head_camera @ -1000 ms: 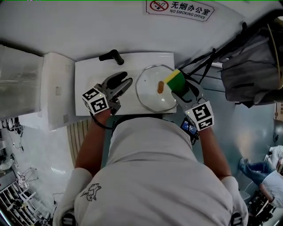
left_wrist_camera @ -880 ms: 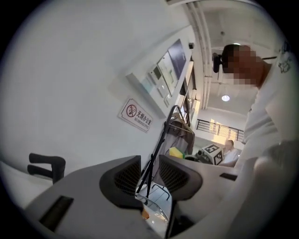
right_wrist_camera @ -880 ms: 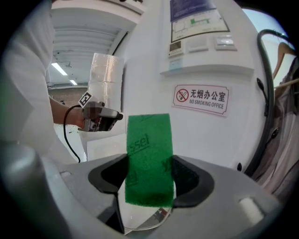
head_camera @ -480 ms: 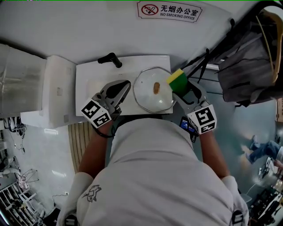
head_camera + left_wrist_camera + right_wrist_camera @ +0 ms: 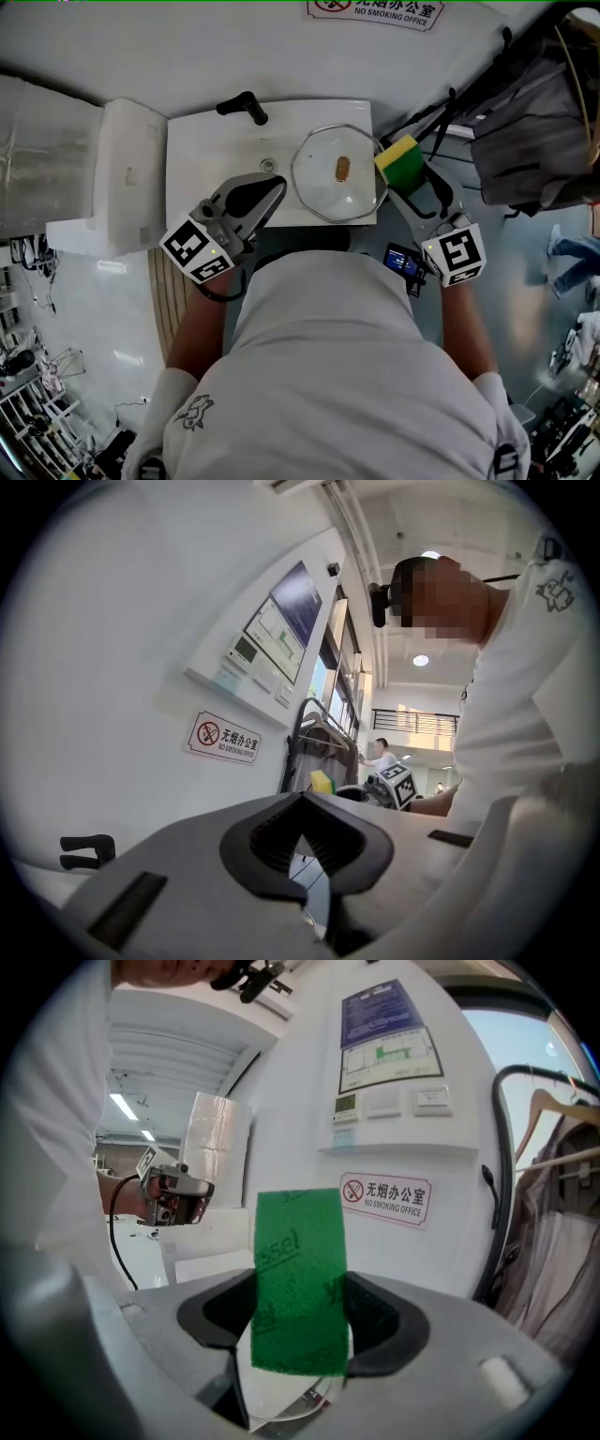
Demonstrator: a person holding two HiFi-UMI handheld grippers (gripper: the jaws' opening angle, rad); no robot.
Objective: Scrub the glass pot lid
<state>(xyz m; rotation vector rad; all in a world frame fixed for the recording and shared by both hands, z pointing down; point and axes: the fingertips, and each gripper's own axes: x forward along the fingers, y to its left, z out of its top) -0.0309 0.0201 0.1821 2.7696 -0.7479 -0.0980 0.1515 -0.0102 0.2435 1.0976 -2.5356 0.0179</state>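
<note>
On the white sink (image 5: 202, 150) lies the glass pot lid (image 5: 339, 173); just right of it the right hand-held gripper (image 5: 410, 180) clamps a sponge (image 5: 398, 157), while the left hand-held gripper (image 5: 272, 191), closed and empty, flanks the lid's left side.

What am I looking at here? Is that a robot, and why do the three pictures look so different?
There is no robot here. A person in a white shirt holds a grasping tool in each hand, and the cubes with black-and-white squares are part of those tools. The head view comes from a camera on the person's head and looks steeply down. The other two views come from a camera riding on each tool and look along its jaws. On the white rectangular surface lies a round glass pot lid with a brown knob. The right tool is shut on a yellow-and-green scrubbing sponge, held near the lid's right edge. The left tool is shut and empty, to the left of the lid.
</note>
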